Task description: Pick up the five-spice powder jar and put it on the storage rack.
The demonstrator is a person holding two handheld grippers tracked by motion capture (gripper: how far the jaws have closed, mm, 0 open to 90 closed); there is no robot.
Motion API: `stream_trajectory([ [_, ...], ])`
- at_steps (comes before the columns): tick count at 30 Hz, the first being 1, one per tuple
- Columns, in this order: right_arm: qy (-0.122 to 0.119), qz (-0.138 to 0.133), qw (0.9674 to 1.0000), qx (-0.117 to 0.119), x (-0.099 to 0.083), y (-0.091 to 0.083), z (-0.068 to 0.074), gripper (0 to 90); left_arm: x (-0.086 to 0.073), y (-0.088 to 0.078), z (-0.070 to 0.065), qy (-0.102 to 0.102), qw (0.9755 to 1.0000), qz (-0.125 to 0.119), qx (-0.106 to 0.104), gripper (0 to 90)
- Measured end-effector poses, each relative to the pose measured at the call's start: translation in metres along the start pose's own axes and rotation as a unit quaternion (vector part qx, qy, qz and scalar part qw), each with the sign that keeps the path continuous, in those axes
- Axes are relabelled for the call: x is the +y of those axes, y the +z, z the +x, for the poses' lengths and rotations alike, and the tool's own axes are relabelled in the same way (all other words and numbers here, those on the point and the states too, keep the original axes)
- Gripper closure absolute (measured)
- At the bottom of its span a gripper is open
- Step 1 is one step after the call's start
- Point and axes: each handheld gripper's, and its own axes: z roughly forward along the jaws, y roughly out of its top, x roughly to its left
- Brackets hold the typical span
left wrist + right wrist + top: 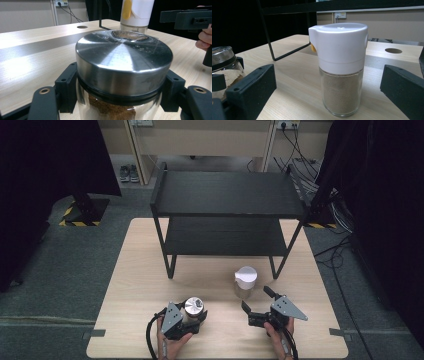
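A glass jar [193, 306] with a steel lid, brown powder inside [120, 65], stands near the table's front edge, left of centre. My left gripper [194, 314] is shut on it, its pads [66, 86] pressing the glass just under the lid from both sides. A glass shaker [245, 280] with a white cap and pale powder [340, 62] stands upright a little right of centre. My right gripper [256, 299] is open and aimed at the shaker, which stands just ahead of its wide-set jaws with gaps on both sides. The jar [224, 65] shows at the right gripper view's left edge.
A black two-tier shelf [227, 195] stands on the back half of the light wooden table [140, 270]; its legs come down just behind the shaker. Bare wood lies to the left and right of the two containers. Cables [335, 220] run over the floor at the right.
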Motion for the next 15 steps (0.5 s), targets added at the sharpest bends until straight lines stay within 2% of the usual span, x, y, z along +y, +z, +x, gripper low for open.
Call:
stream_trajectory([
  [6, 0.000, 0.000, 1.0000, 0.000, 0.0000, 0.0000, -0.0003, 0.7, -0.0035, -0.0034, -0.0003, 0.001, 0.9999, -0.014, 0.001, 30.9],
  [15, 0.001, 0.001, 1.0000, -0.001, 0.0001, -0.0001, -0.0006, 0.7, -0.0036, -0.0043, 0.0022, -0.006, 0.9999, -0.014, -0.005, 31.0],
])
